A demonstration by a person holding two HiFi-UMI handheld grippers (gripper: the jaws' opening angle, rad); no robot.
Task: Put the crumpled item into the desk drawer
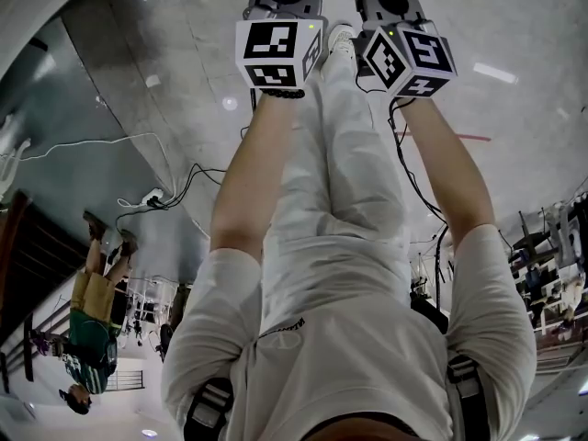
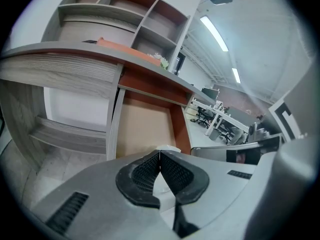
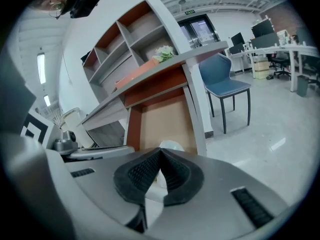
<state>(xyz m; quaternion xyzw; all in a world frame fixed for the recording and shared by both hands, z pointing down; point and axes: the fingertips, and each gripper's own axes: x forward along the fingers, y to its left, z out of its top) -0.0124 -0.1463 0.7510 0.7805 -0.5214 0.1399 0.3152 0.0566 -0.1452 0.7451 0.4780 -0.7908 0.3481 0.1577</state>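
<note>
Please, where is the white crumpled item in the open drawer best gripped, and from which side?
Pinch the white crumpled item across its rounded top, probably from above at the front of the drawer: its walls flank it, the desktop overhangs behind. Its lower part is hidden.

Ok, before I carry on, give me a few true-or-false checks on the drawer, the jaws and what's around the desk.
1. The desk drawer is open. True.
2. The right gripper has its jaws wide apart. False: its pads meet at the tips.
3. A blue chair stands beside the desk. True.
4. The shelves above the desk are crammed with books. False: the compartments look nearly empty.
5. The left gripper has its jaws together. True.
6. The drawer is stuffed with papers. False: its tan bottom shows bare; only a white item shows just past the jaw tips.
</note>
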